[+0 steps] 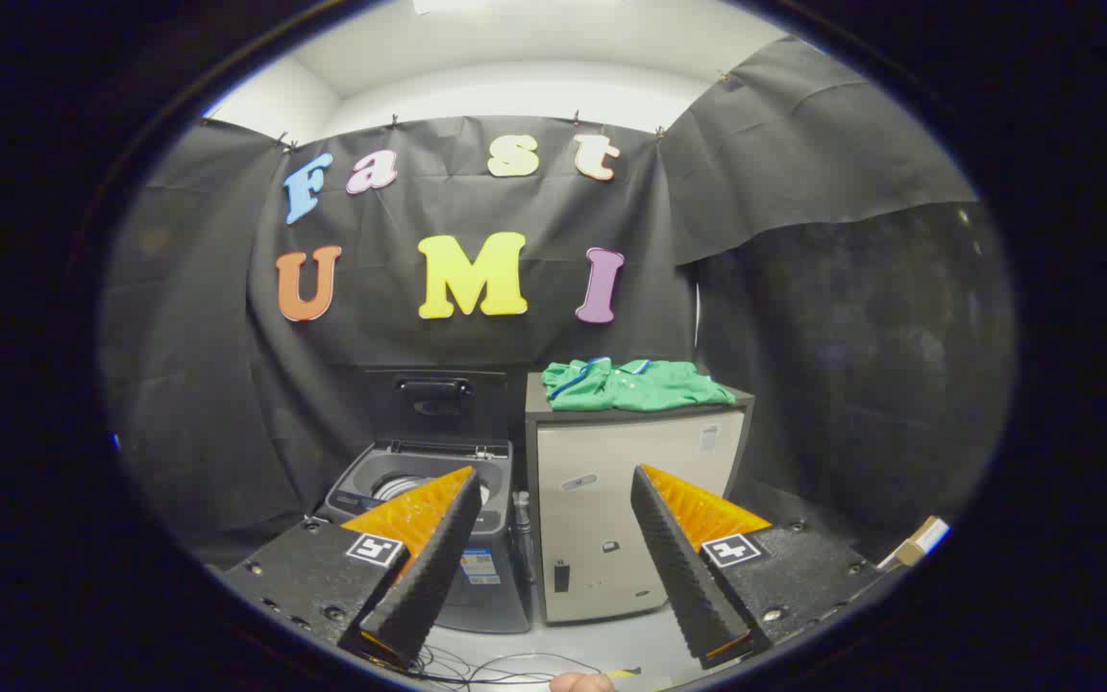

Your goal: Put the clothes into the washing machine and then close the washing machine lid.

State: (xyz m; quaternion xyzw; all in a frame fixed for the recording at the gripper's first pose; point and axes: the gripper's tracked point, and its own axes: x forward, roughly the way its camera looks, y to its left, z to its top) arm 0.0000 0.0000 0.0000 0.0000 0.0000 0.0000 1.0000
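A green shirt [632, 383] lies crumpled on top of a small beige cabinet [630, 519], beyond my fingers and a little to the right. To the cabinet's left stands a dark top-loading washing machine [438, 500] with its lid [435, 399] raised upright against the wall; the drum opening shows behind my left finger. My gripper [553, 485] is open, its fingers spread wide with nothing between them, well short of both the shirt and the machine.
Black cloth walls close in the booth on the left, back and right. Thin cables [496, 665] lie on the pale floor just below my fingers. A cardboard piece [919, 544] pokes in by the right finger's base. A fingertip [580, 682] shows below.
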